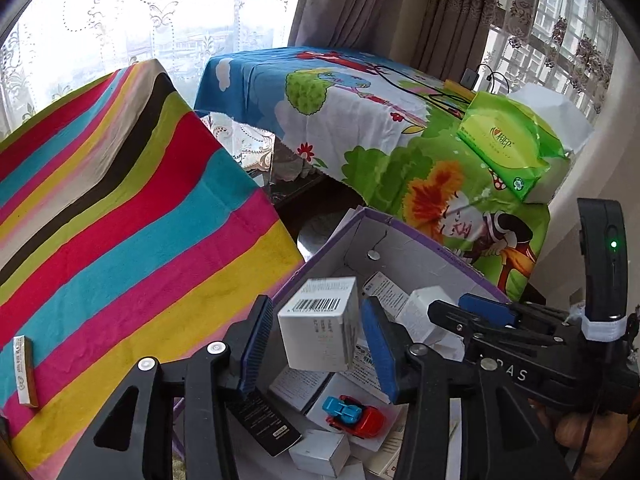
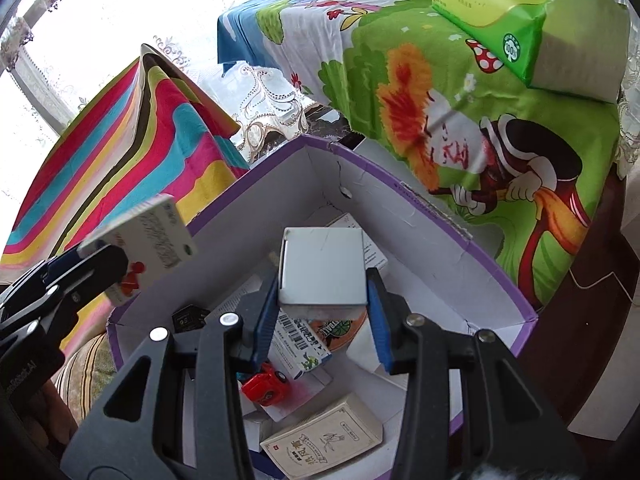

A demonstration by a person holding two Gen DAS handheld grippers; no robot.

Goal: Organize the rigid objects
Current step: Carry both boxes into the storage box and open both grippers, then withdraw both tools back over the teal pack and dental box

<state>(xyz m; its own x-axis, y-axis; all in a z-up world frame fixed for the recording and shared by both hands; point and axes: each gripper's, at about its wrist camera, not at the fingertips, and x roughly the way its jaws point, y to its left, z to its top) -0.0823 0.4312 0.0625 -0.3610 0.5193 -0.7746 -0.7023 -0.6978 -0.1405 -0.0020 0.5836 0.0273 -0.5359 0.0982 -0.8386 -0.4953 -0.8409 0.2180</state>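
Both small boxes were held over the purple-rimmed box (image 2: 496,280), so the dropping step was judged in hand. The left gripper (image 1: 320,344) appeared barely released around a white barcoded carton (image 1: 320,332); the right gripper (image 2: 324,320) was clamped on a grey-white carton (image 2: 324,268). Release was called for next.

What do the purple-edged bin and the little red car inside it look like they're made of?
Purple-edged bin: likely cardboard, matte white inside; its wall shows creases and a torn rim. Red car: probably moulded plastic, glossy, with a light blue part on top in the left wrist view.
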